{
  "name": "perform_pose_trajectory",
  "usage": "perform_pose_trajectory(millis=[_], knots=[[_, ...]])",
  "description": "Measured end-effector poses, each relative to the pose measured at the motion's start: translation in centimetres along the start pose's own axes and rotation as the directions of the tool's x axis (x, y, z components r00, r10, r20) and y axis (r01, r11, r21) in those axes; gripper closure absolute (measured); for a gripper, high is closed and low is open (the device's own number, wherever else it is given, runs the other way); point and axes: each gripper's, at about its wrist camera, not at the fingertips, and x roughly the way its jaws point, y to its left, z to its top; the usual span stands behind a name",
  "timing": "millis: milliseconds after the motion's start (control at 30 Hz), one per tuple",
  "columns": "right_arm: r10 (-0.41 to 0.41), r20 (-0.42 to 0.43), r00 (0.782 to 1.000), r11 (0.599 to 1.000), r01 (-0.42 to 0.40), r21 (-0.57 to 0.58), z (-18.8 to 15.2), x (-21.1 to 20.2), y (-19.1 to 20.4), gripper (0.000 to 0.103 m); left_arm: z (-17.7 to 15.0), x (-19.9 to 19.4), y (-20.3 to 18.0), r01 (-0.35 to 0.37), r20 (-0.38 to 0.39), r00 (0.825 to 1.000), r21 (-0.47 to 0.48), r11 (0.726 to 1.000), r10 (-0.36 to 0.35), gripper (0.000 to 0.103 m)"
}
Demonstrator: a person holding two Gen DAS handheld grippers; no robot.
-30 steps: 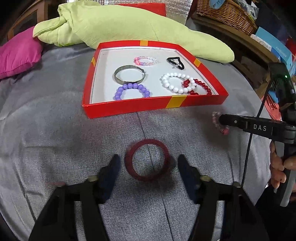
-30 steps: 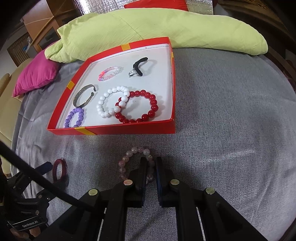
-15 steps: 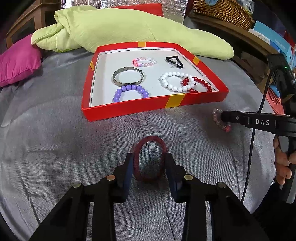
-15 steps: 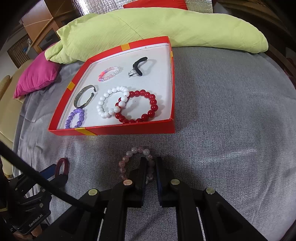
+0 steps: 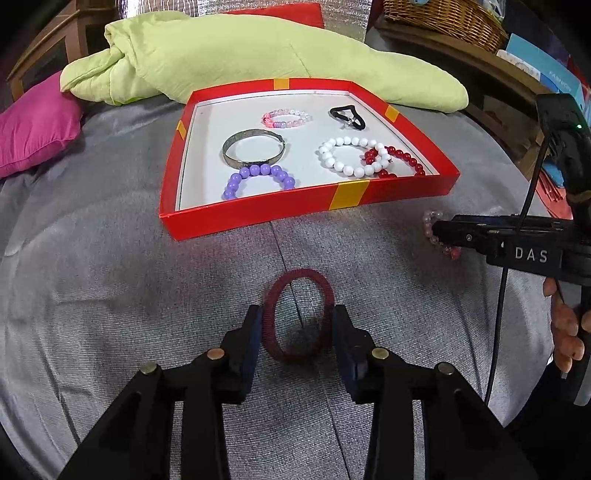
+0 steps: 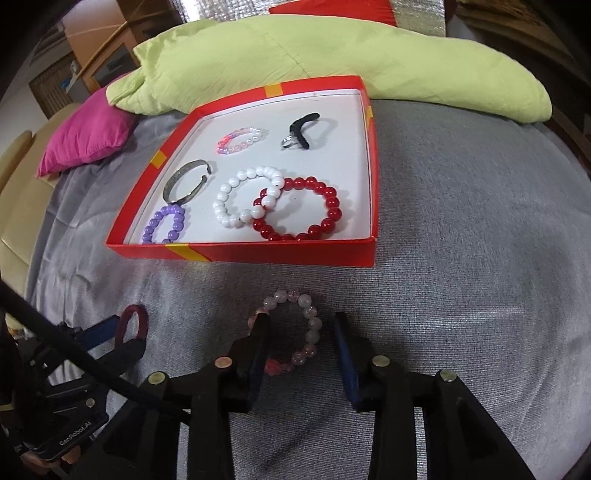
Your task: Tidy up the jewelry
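My left gripper (image 5: 297, 325) is shut on a dark red hair band (image 5: 299, 317), squeezed into an oval just above the grey cloth. My right gripper (image 6: 301, 336) is open; a pale pink bead bracelet (image 6: 291, 332) lies on the cloth between its fingers, against the left one. The red tray (image 5: 258, 218) ahead holds a purple bead bracelet (image 5: 258, 179), a metal bangle (image 5: 254, 149), a pink bead bracelet (image 5: 286, 119), a black hair tie (image 5: 347, 116), a white bead bracelet (image 5: 352, 155) and a red bead bracelet (image 6: 299, 208). The right gripper also shows at the right of the left wrist view (image 5: 436, 232).
A light green quilt (image 5: 258, 55) lies behind the tray and a magenta cushion (image 5: 33, 129) at far left. A wicker basket (image 5: 443, 18) and boxes stand on a shelf at back right. Grey cloth (image 6: 461, 258) covers the surface.
My left gripper closed on the dark red band and squeezed it from round to oval. My right gripper, shut before, has opened around the pale pink bracelet.
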Motion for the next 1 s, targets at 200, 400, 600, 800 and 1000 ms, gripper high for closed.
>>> perform_pose_trajectory(millis=[200,400,600,800,1000], knots=[[-0.065,0.010,0.998,0.996,0.066,-0.064,-0.2,0.1,1.0,0.067,0.0,0.1,-0.3,0.004,-0.008,1.000,0.014,1.000,-0.004,0.052],[-0.082,0.018,0.996,0.992,0.084,-0.097,-0.3,0.2,1.2,0.067,-0.1,0.3,-1.0,0.005,-0.014,1.000,0.042,0.999,-0.004,0.041],[-0.074,0.024,0.997,0.992,0.076,-0.103,-0.6,0.0,0.9,0.066,-0.1,0.4,-1.2,0.004,-0.016,1.000,0.047,0.999,-0.004,0.036],[-0.078,0.026,0.997,0.994,0.080,-0.068,-0.8,-0.7,-0.3,0.088,-0.1,0.6,-1.4,0.001,-0.019,1.000,0.051,0.999,0.000,0.033],[-0.043,0.014,0.999,0.998,0.044,-0.038,-0.9,-1.1,-1.3,0.091,-0.1,0.8,-1.8,-0.006,-0.019,1.000,0.052,0.999,0.007,0.032]])
